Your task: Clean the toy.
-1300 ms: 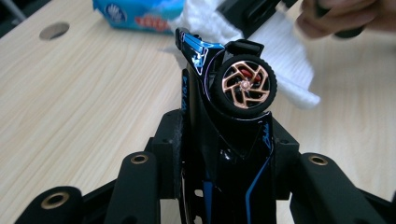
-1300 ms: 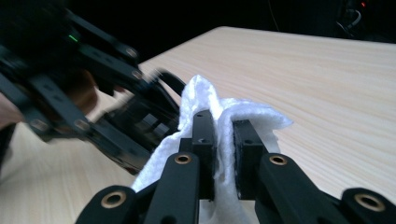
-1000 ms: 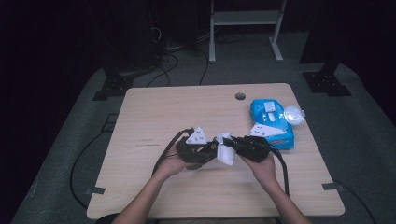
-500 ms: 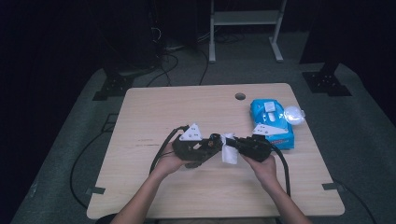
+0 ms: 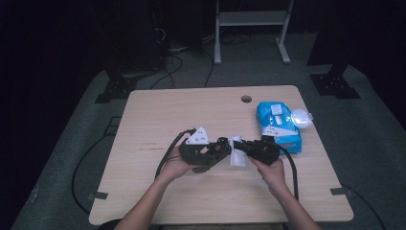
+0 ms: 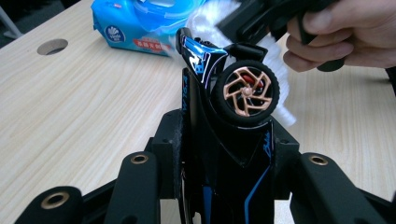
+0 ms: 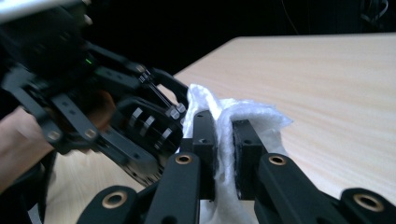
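Gripping toy car (image 6: 229,135), left gripper (image 5: 221,149) jaws clamp its black-blue body, wheel upward. Right gripper (image 5: 242,147) jaws pinch white wipe (image 7: 224,140), pressed against car. Both hands meet nose-to-nose just left of blue wipes pack (image 5: 277,124), above table (image 5: 191,110).

Both forearms are bare, with no sleeves showing. Each black gripper, left gripper (image 5: 221,149) and right gripper (image 5: 245,146), has linkage arms with brass-coloured rivets, square black pads (image 7: 247,154), a trailing black cable (image 5: 165,155) and, seemingly, a pale three-cornered plate (image 5: 197,137).

Overhead cam, two close gripper cams
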